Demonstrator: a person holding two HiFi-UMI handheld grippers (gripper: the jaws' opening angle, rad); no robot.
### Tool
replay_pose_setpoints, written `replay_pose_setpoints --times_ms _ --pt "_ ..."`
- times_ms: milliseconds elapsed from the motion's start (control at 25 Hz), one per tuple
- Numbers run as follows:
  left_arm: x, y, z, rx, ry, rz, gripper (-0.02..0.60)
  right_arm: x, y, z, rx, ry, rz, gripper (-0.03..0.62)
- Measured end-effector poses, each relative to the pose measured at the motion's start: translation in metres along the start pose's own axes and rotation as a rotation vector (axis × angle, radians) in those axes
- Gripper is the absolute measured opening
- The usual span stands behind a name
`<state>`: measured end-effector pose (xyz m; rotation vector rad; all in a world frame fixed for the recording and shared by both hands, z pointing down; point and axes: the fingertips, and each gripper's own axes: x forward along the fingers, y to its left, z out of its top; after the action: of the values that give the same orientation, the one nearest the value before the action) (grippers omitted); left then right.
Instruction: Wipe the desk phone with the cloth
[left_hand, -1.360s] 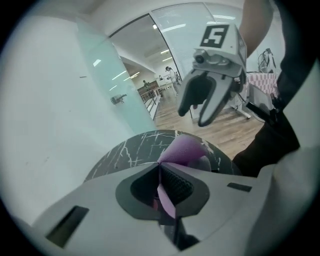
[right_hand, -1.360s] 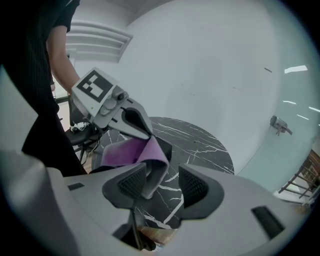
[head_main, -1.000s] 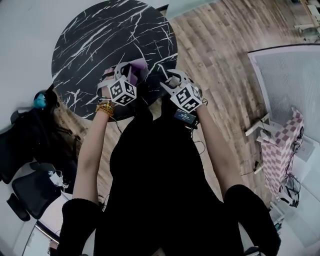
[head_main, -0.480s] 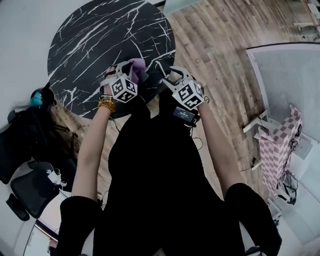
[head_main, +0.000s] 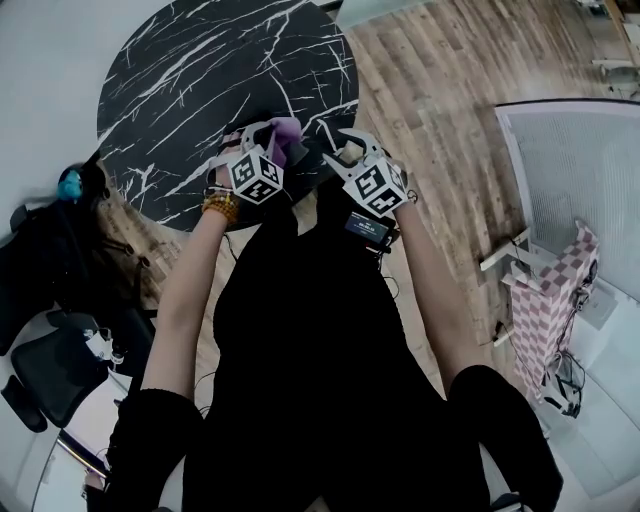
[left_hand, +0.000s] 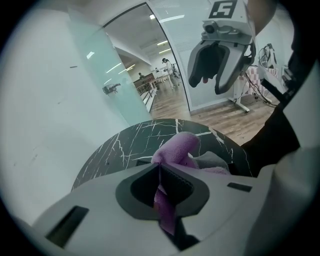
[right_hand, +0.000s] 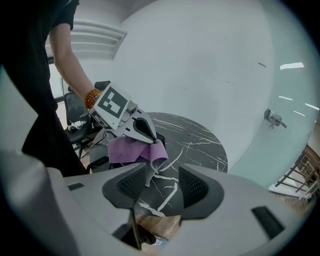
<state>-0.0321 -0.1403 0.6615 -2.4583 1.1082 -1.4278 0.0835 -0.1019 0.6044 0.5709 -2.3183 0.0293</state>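
One cloth (left_hand: 177, 147), purple, soft, bunched, clamped in the left gripper (left_hand: 160, 186) above the one round table (head_main: 200, 80). Right gripper (right_hand: 162, 185): jaws apart, empty. Grey shape (left_hand: 212, 160) beside the cloth, perhaps the phone.

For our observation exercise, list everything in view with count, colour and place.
table: one, black with white veins, before the person
cloth: one, purple, in the left gripper
chair: one, black, lower left of head view
checked cover: one, pink and white, far right
floor: brown wood, right of table
left gripper: one, grey, shut on cloth
right gripper: one, grey, open, empty, near table edge
bracelet: one, orange, left wrist
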Motion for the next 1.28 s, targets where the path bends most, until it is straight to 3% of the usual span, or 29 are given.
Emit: replay_pose_setpoints --times_ms 1280 --pt "-0.002 -0.028 -0.004 -0.017 0.024 -0.043 0.021 -0.006 0.008 -0.005 -0.007 0.0 0.0 0.207"
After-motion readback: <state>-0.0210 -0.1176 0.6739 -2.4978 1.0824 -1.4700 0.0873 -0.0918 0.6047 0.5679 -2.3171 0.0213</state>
